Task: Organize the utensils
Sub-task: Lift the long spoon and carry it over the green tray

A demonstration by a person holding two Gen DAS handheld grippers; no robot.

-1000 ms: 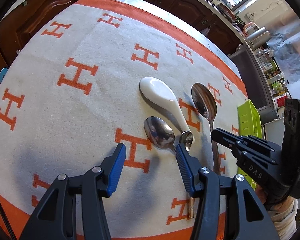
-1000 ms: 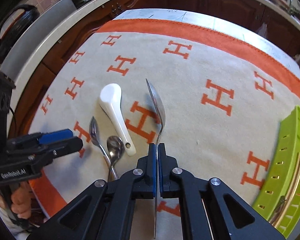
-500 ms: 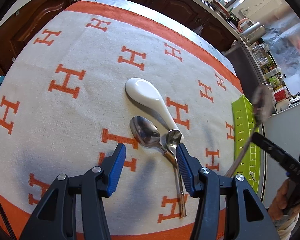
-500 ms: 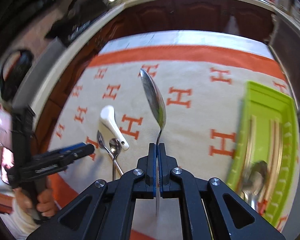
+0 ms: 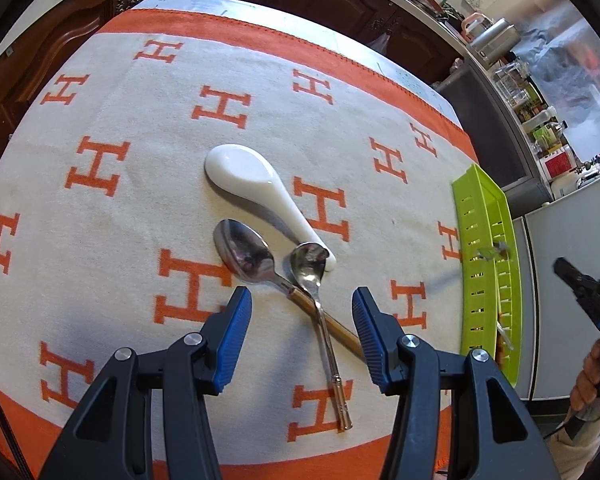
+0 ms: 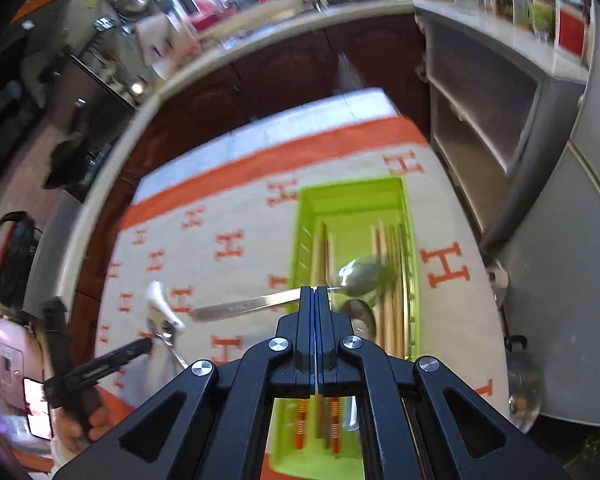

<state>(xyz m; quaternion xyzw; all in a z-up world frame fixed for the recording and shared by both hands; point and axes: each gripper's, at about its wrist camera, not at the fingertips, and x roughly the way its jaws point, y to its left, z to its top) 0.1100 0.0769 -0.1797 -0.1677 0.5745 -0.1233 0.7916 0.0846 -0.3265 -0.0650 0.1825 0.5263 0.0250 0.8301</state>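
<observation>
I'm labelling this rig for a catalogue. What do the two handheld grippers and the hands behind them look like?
Both the left gripper and right gripper are matte black angular linkages with silver pivot screws and ribbed blue finger pads. White lettering, unreadable, marks the left one's side in the right wrist view. A bare hand grips the right one; a pale cuff shows below it.

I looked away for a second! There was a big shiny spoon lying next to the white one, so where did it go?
The right gripper, already shut on the big metal spoon, lifted it off the cloth and swung it right, over the green tray. It has not let go. The white spoon, the two crossed metal spoons and the open left gripper stayed put.
</observation>
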